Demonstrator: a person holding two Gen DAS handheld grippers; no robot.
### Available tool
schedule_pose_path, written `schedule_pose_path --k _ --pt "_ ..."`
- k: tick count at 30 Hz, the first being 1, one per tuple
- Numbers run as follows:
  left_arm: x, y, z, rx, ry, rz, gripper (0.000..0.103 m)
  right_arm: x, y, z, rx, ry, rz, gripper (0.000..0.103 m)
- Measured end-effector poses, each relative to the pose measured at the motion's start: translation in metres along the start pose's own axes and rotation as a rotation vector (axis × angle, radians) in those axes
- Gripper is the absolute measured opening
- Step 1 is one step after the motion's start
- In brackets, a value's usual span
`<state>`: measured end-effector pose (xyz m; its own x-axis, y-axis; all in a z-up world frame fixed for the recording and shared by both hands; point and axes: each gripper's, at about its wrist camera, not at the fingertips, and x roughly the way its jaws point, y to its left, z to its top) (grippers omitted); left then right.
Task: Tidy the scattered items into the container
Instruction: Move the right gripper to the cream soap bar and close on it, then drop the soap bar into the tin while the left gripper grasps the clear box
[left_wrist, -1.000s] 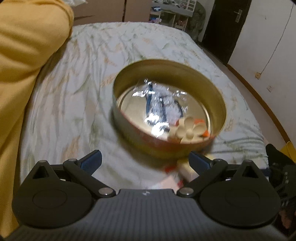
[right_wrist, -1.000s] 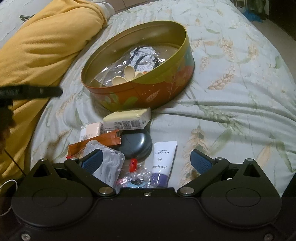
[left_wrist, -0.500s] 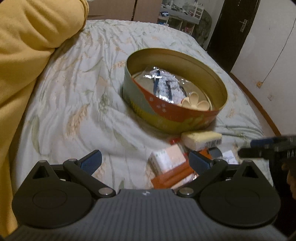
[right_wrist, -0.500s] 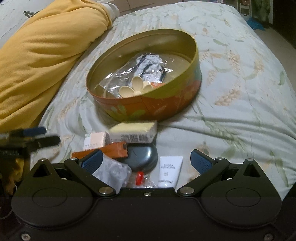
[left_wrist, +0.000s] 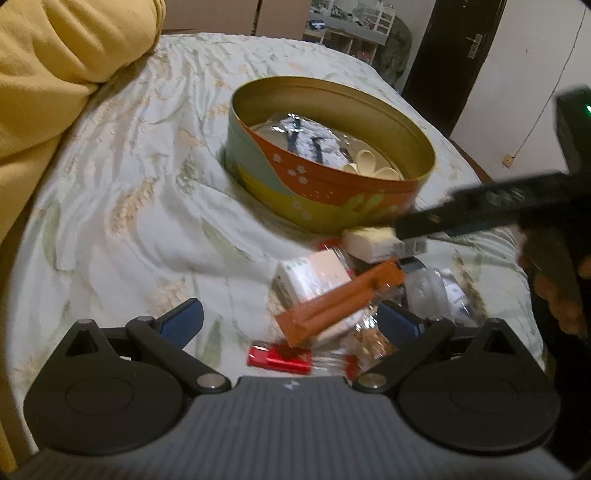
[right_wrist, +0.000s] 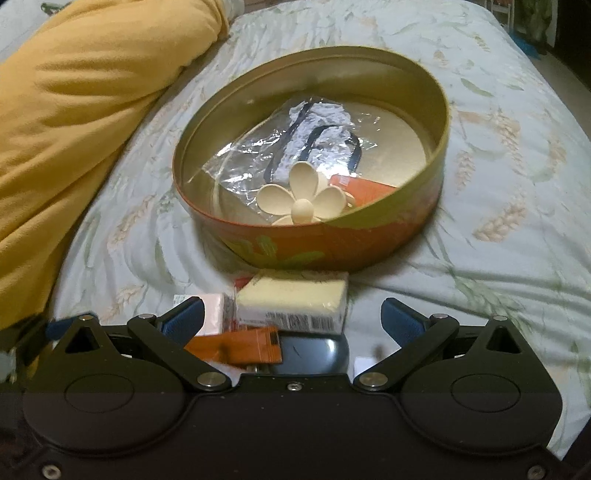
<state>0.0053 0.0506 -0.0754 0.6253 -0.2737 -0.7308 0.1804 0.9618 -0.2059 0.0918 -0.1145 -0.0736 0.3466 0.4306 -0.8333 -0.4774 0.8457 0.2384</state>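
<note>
A round orange-and-gold tin (left_wrist: 332, 192) (right_wrist: 332, 251) sits on the bed and holds a crinkled clear bag (right_wrist: 295, 147), a cream flower clip (right_wrist: 303, 201) and an orange packet (right_wrist: 364, 188). Scattered items lie in front of it: a cream wrapped block (right_wrist: 295, 299) (left_wrist: 373, 240), a pink-white box (left_wrist: 314, 275), a long orange packet (left_wrist: 340, 301) (right_wrist: 236, 345), a red stick (left_wrist: 279, 358), and a dark round case (right_wrist: 310, 354). My left gripper (left_wrist: 291, 325) is open above the pile. My right gripper (right_wrist: 293, 319) is open over the cream block.
A yellow blanket (left_wrist: 55, 74) (right_wrist: 74, 122) is piled along the left of the floral bedsheet (right_wrist: 517, 184). The right gripper's body (left_wrist: 517, 199) crosses the right of the left wrist view. A dark door (left_wrist: 454, 55) and white wall lie beyond the bed.
Both grippers stayed open. The left one has drawn back and right, bringing the scattered pile under its fingers. The right one has moved forward toward the tin, over the cream block.
</note>
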Motion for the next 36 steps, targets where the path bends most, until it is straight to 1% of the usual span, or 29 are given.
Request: schedule_pose_path --k 8,9,11,13,16,18,20,24,28,36 --pt "-0.007 -0.011 -0.008 0.016 0.004 -0.029 0.103 0.035 0.018 0.011 -0.048 0.062 -0.064 0.102" --pt "-0.007 -0.012 -0.009 0.016 0.005 -0.032 0.103 0.038 0.019 0.011 -0.049 0.069 -0.070 0.100" --pt "-0.009 -0.014 -0.010 0.015 0.008 -0.038 0.103 0.044 0.020 0.011 -0.049 0.084 -0.077 0.093" --pt "-0.011 -0.016 -0.012 0.014 0.009 -0.051 0.103 0.050 0.020 0.011 -0.048 0.103 -0.087 0.075" --pt "-0.012 -0.022 -0.014 0.022 0.016 -0.071 0.103 0.052 0.019 0.010 -0.059 0.116 -0.099 0.070" --pt "-0.013 -0.027 -0.016 0.035 0.022 -0.080 0.103 0.046 0.018 0.009 -0.063 0.106 -0.096 0.068" --pt "-0.013 -0.033 -0.018 0.048 0.028 -0.091 0.103 0.037 0.016 0.008 -0.056 0.094 -0.072 0.067" --pt "-0.014 -0.042 -0.022 0.073 0.036 -0.112 0.103 0.010 0.015 0.008 -0.068 0.044 -0.041 0.067" --pt "-0.013 -0.052 -0.025 0.092 0.048 -0.129 0.103 -0.018 0.014 0.010 -0.089 0.012 -0.012 0.067" --pt "-0.010 -0.065 -0.027 0.080 0.057 -0.177 0.103 -0.062 0.009 0.014 -0.104 -0.039 0.012 0.067"
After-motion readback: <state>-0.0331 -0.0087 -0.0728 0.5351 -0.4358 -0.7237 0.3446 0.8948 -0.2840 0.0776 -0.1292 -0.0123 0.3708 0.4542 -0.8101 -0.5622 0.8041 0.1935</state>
